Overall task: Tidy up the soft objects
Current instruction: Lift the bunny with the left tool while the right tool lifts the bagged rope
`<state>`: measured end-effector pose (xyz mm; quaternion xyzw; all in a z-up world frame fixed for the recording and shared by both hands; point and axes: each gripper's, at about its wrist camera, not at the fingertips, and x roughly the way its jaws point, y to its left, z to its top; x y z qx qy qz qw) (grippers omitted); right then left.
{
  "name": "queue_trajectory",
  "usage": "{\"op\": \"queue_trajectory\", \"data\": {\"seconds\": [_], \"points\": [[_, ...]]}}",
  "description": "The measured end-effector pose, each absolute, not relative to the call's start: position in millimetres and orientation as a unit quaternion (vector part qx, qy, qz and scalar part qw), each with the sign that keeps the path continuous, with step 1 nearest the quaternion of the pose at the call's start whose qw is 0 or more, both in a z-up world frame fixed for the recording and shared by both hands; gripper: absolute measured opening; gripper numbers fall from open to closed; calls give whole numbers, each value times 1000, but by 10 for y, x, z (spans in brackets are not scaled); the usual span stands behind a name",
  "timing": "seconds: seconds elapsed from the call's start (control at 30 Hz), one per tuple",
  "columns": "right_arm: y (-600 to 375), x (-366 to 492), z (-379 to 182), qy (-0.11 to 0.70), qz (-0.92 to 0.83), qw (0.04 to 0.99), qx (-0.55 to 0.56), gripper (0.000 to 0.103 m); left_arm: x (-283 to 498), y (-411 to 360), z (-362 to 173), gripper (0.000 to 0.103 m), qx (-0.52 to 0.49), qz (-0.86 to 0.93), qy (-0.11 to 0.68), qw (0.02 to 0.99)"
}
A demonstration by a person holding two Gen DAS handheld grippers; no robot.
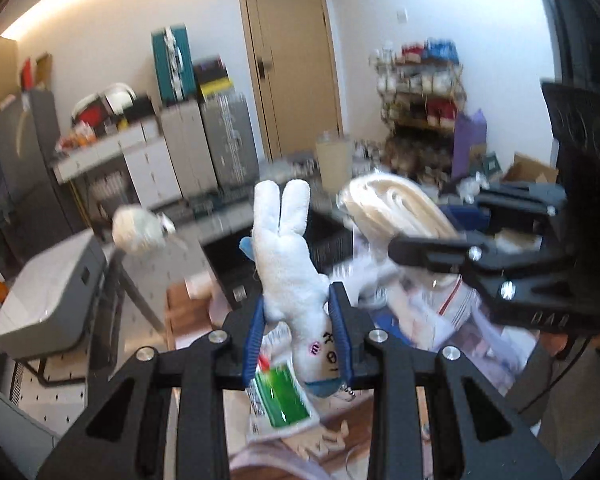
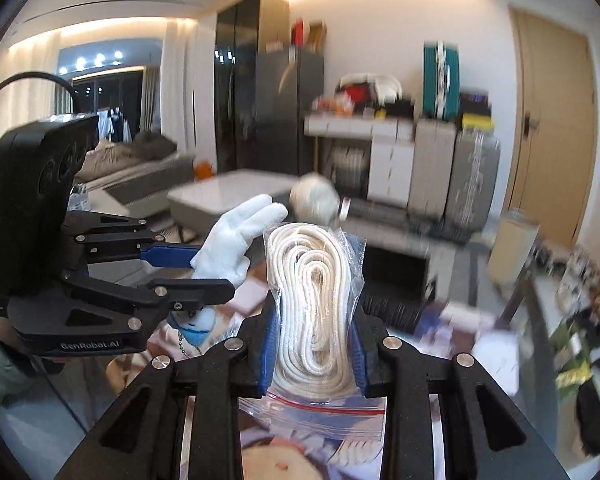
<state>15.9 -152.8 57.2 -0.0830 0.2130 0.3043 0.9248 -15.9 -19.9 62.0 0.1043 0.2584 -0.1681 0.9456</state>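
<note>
Up in the air above the cluttered room, both tools carry something. Largest is the clear zip bag (image 2: 320,320) with a red seal strip, holding a coil of cream rope (image 2: 314,304) looped in long ovals; the right tool (image 2: 314,344) has it pinched between its blue pads, bag upright, seal end toward the camera. Just beside it, the left tool (image 1: 298,328) grips a small white plush rabbit (image 1: 288,256) around its middle, ears pointing away, stitched face and a blue collar with a bead chain hanging toward the camera.
</note>
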Motion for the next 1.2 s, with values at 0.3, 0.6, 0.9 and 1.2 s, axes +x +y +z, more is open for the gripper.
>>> {"op": "queue_trajectory", "data": {"seconds": [0.3, 0.6, 0.9, 1.2], "points": [[-1499, -143, 715, 122, 295, 944, -88, 30, -245, 12, 760, 30, 78, -162, 198, 964], [-1593, 13, 836, 110, 290, 949, -50, 30, -215, 65, 938, 30, 68, -164, 162, 971], [-1482, 239, 1094, 85, 295, 951, -36, 30, 66, 130, 1122, 30, 52, -161, 135, 976], [-1328, 690, 1202, 80, 286, 954, -33, 30, 448, 197, 1118, 30, 37, -150, 120, 981]]}}
